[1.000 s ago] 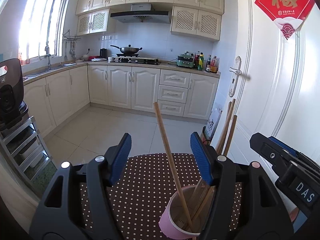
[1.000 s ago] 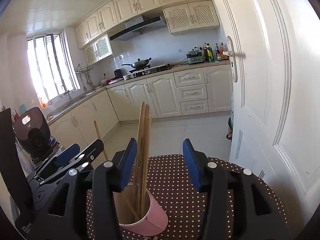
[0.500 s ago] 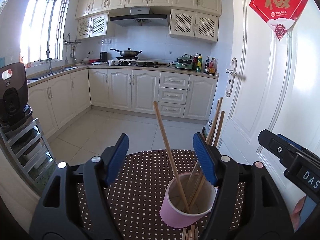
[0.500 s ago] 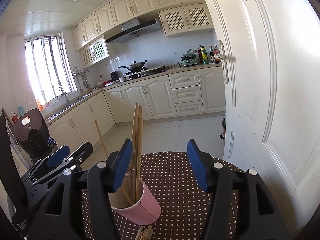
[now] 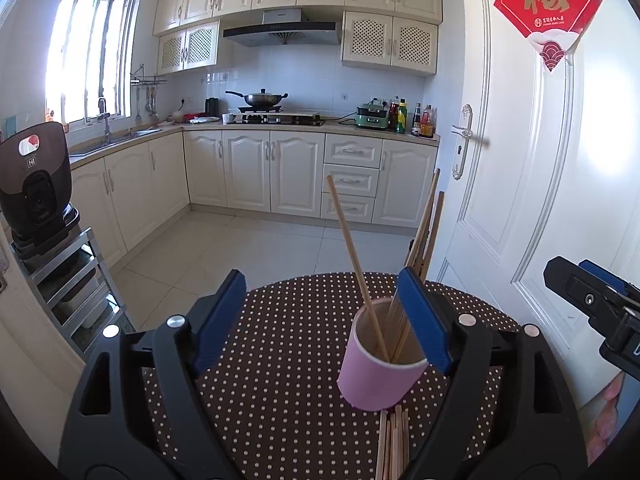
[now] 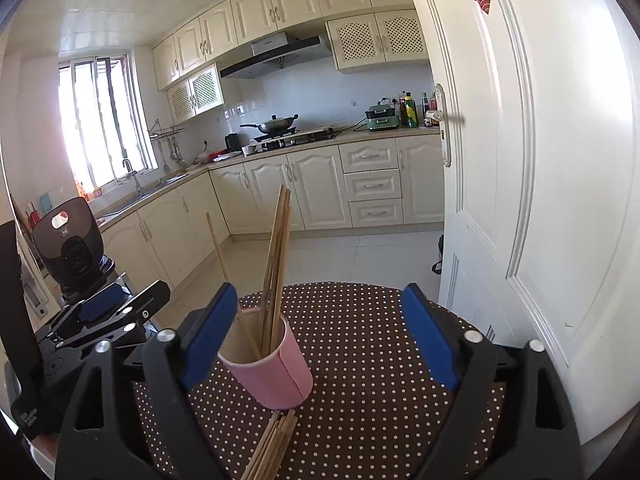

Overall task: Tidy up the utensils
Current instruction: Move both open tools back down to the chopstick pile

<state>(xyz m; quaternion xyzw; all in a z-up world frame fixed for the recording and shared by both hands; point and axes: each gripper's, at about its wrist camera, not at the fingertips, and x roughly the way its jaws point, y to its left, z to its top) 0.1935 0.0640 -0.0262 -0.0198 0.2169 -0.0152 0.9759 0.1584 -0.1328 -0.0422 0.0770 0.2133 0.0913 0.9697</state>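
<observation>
A pink paper cup point(image 5: 378, 376) stands on a round table with a brown white-dotted cloth point(image 5: 280, 380). Several wooden chopsticks point(image 5: 354, 256) stand in the cup and lean outward. The cup also shows in the right wrist view point(image 6: 276, 364) with its chopsticks point(image 6: 278, 256). A bundle of loose chopsticks point(image 6: 272, 444) lies on the cloth in front of the cup, also seen in the left wrist view point(image 5: 394, 444). My left gripper point(image 5: 324, 320) is open and empty, with the cup by its right finger. My right gripper point(image 6: 318, 336) is open and empty, with the cup by its left finger.
A white door point(image 6: 540, 200) stands close on the right of the table. A metal rack point(image 5: 68, 280) with a dark appliance point(image 5: 36, 176) is on the left. Kitchen cabinets point(image 5: 280, 176) line the far wall beyond a tiled floor.
Both grippers have drawn back from the cup, which now looks farther away. The loose chopsticks in front of the cup have come into view. Both stay open.
</observation>
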